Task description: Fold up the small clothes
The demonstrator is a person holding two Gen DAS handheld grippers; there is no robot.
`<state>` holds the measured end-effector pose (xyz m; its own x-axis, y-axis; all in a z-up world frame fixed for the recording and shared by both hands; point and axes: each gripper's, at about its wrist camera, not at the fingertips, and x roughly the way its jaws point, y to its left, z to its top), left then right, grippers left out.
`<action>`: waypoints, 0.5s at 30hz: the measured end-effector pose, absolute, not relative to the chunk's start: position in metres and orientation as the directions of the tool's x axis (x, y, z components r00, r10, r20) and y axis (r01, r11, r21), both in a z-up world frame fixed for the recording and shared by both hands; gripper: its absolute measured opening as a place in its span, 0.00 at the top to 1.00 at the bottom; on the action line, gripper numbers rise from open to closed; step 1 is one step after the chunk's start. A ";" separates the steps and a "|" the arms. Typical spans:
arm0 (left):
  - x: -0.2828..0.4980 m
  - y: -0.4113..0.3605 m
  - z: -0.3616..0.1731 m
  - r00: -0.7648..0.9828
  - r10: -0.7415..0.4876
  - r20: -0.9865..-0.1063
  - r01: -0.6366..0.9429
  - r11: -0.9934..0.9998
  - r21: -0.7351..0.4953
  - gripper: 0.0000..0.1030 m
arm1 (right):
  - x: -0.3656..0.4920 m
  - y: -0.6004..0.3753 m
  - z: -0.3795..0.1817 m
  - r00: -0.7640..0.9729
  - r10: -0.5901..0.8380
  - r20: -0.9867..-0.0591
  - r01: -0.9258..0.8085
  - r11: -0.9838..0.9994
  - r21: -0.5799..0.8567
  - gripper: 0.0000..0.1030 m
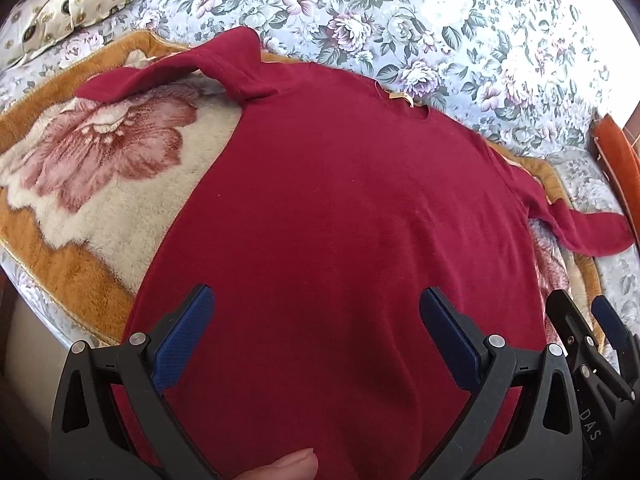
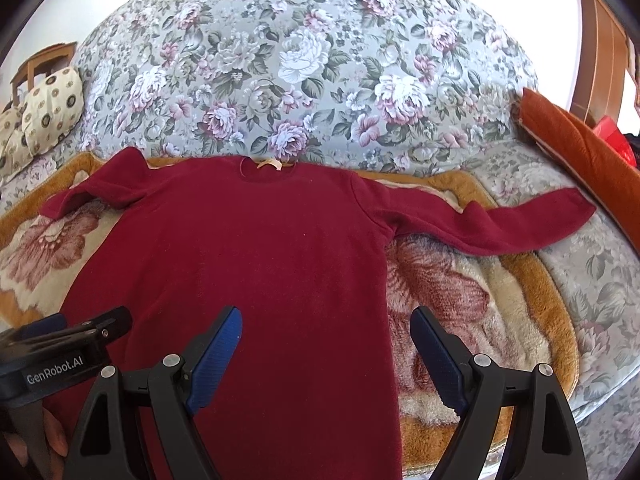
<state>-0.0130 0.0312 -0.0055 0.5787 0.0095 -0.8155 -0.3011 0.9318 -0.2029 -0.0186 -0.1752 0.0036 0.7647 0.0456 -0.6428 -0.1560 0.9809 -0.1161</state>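
On the plush flower blanket (image 2: 460, 300), the red long-sleeved top (image 2: 260, 260) is being displayed flat and face up, sleeves out, so no fold is judged done yet. The left gripper (image 1: 316, 332) and right gripper (image 2: 326, 344) are being held above its lower part, jaws apart, nothing being gripped. Open room is being offered by the floral bedspread (image 2: 304, 80) beyond, with the bed's edge close on the right.

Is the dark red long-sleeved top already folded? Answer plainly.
No: the dark red long-sleeved top lies spread flat on the plush flowered blanket, both sleeves reaching outward, and both grippers are open.
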 end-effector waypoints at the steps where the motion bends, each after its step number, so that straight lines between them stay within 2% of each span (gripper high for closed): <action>1: -0.012 0.030 -0.006 0.576 0.010 -0.817 -0.301 0.932 -0.201 0.01 | -0.018 -0.176 0.003 0.762 0.047 -0.646 -0.156 0.981 -0.113 0.18; 15: -0.011 0.030 -0.006 0.566 -0.007 -0.824 -0.290 0.934 -0.207 0.01 | -0.016 -0.174 0.000 0.750 0.052 -0.659 -0.162 0.981 -0.107 0.18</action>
